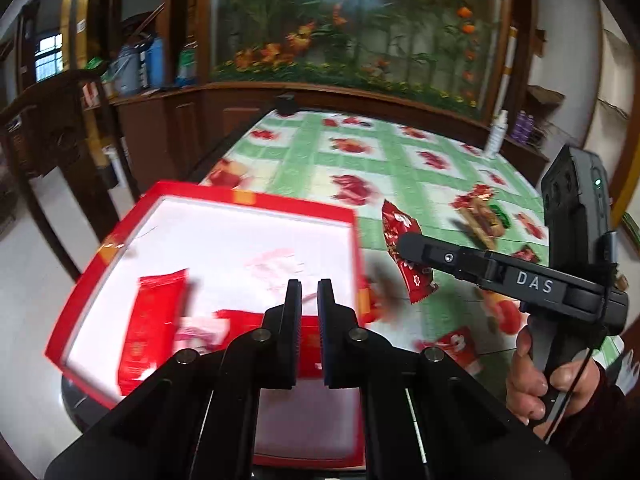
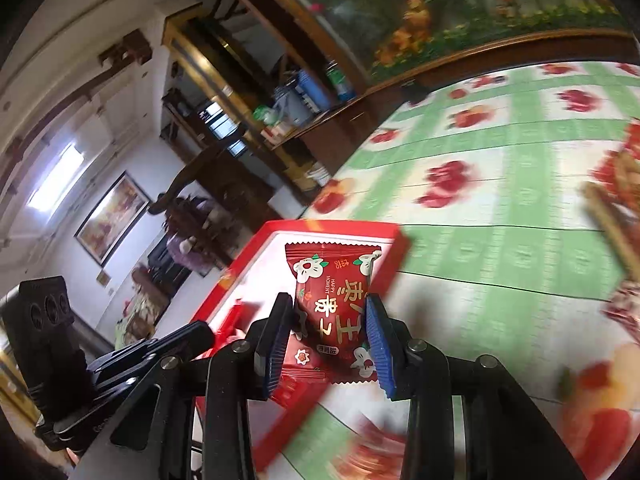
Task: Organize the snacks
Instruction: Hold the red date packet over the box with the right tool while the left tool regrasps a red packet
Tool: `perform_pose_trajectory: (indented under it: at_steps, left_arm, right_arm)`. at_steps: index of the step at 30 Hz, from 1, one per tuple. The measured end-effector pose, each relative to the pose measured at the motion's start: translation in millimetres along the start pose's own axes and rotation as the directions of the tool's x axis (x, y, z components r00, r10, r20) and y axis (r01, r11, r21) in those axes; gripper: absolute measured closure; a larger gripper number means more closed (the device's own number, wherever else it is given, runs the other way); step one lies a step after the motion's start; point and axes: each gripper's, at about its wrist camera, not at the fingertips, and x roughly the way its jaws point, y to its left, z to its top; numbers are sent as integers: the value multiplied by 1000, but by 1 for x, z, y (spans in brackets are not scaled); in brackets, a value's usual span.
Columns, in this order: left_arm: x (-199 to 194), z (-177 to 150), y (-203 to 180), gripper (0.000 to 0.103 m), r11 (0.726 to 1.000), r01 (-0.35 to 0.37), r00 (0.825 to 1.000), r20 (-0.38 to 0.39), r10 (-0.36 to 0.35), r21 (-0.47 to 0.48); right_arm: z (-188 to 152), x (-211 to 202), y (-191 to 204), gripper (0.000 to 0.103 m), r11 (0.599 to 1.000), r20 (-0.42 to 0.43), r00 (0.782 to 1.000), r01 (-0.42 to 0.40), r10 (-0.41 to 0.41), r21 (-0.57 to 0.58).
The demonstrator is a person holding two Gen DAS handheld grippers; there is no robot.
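A red box (image 1: 256, 200) with a white inside lies at the table's left edge. In it are a long red packet (image 1: 148, 320), a flat red packet (image 1: 240, 316) and a pink-white wrapper (image 1: 200, 332). My left gripper (image 1: 310, 300) hangs over the box, shut with nothing between its fingers. My right gripper (image 2: 330, 320) is shut on a dark red snack packet (image 2: 332, 308) printed with white flowers, held upright just over the box's right rim (image 2: 348, 228). In the left wrist view that packet (image 1: 404, 256) hangs at the right gripper (image 1: 408, 248), beside the box.
The table wears a green-and-white cloth with red fruit prints (image 2: 500, 240). Loose snacks lie in a pile (image 1: 480, 216) to the right, and a small red packet (image 1: 456, 344) lies nearer. A white bottle (image 1: 496, 132) stands at the far right edge. A hand (image 1: 536, 380) grips the right handle.
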Motion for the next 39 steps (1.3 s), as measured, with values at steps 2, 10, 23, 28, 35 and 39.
perform_pose_trajectory:
  at_steps: [2, 10, 23, 28, 35, 39]
  left_arm:
    - [3, -2, 6, 97, 1000, 5, 1000, -9, -5, -13]
    - [0, -14, -38, 97, 985, 104, 994, -45, -99, 135]
    - [58, -34, -128, 41, 969, 143, 963, -256, -90, 199]
    - [69, -48, -140, 32, 964, 166, 947, -307, -97, 207]
    - [70, -53, -144, 38, 958, 159, 956, -278, -89, 239]
    - [66, -53, -145, 57, 952, 156, 965, -247, -90, 264]
  right_arm:
    - [1, 18, 11, 66, 1000, -27, 999, -18, 17, -15]
    - [9, 3, 2, 65, 998, 59, 997, -50, 48, 42]
    - [10, -107, -76, 65, 982, 245, 962, 77, -118, 173]
    - [11, -114, -75, 65, 986, 254, 962, 57, -95, 154]
    - [8, -119, -67, 65, 991, 263, 962, 40, -71, 124]
    - [9, -117, -66, 65, 992, 257, 964, 40, -71, 123]
